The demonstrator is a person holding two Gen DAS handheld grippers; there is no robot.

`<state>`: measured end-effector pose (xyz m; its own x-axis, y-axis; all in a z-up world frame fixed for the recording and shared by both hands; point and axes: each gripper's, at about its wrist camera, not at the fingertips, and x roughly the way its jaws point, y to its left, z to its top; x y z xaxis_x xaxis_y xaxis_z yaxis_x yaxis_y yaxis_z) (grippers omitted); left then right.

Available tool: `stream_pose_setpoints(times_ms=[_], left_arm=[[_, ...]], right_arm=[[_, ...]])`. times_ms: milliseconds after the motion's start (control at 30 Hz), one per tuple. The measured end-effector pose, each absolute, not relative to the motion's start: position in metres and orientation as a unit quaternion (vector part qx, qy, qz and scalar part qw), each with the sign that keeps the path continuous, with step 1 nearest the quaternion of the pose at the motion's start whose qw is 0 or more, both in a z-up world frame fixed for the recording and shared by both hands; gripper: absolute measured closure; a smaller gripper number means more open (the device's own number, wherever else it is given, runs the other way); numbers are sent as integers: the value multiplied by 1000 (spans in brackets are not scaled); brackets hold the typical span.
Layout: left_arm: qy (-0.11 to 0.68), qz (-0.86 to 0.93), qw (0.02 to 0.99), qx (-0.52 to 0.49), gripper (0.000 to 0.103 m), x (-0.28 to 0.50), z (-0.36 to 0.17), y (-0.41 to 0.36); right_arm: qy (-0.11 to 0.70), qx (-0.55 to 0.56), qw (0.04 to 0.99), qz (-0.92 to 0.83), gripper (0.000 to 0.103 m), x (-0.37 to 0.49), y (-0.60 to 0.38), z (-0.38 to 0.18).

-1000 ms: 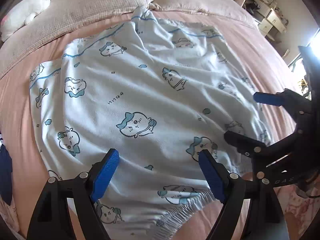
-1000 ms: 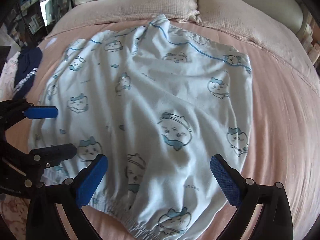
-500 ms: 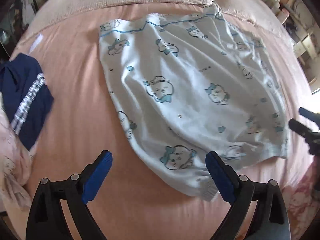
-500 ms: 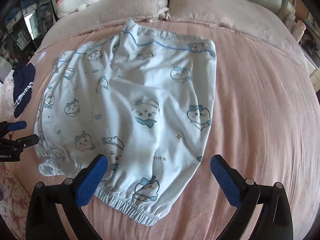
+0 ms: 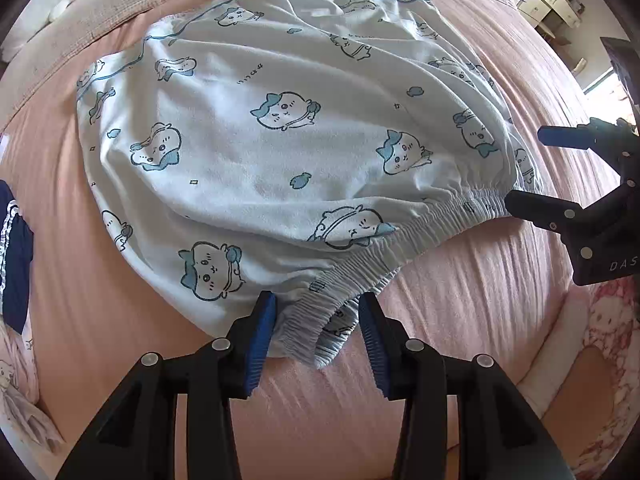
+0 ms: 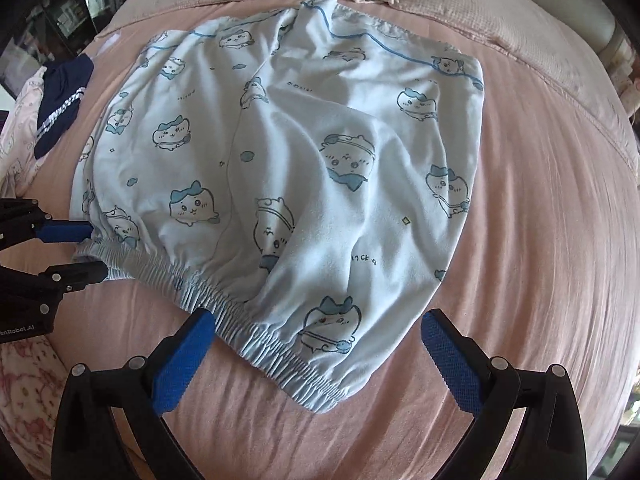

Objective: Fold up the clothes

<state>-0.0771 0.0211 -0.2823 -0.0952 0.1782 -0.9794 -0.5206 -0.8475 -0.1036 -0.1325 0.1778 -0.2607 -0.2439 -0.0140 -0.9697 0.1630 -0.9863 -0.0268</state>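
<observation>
Pink bed (image 6: 540, 240) under everything, pale blue cartoon-print shorts (image 6: 304, 168) spread flat across it, waistband (image 5: 400, 236) nearest me. Navy garment (image 6: 60, 96) lies off to the left. My left gripper (image 5: 316, 320) straddles the waistband corner, jaws part-open, not pinching. My right gripper (image 6: 316, 344) gapes wide over the waistband's other end, holding nothing.

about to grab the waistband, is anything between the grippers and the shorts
Nothing visible. The left gripper already straddles the elastic waistband corner of the pale blue shorts, not yet closed. The right gripper, open, sits at the band's other end, only bare pink bedsheet nearby.
</observation>
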Motion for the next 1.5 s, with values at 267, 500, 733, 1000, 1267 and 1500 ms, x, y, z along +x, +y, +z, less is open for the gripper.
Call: stream_pose_setpoints(times_ms=[267, 500, 733, 1000, 1267, 1500], left_arm=[[169, 722, 235, -628, 70, -81, -293, 22], [153, 721, 230, -635, 99, -88, -294, 14], [188, 685, 255, -656, 99, -102, -294, 1], [235, 665, 259, -660, 98, -94, -304, -2], [151, 706, 282, -632, 24, -104, -251, -54], [156, 742, 276, -591, 22, -166, -218, -29]], right_arm=[[68, 612, 64, -785, 0, -130, 177, -265], [2, 593, 27, -804, 0, -137, 210, -252], [-54, 587, -6, -808, 0, -138, 237, -250], [8, 597, -18, -802, 0, -152, 236, -261], [13, 597, -1, -802, 0, -164, 233, -259], [35, 591, 15, -806, 0, -191, 229, -244]])
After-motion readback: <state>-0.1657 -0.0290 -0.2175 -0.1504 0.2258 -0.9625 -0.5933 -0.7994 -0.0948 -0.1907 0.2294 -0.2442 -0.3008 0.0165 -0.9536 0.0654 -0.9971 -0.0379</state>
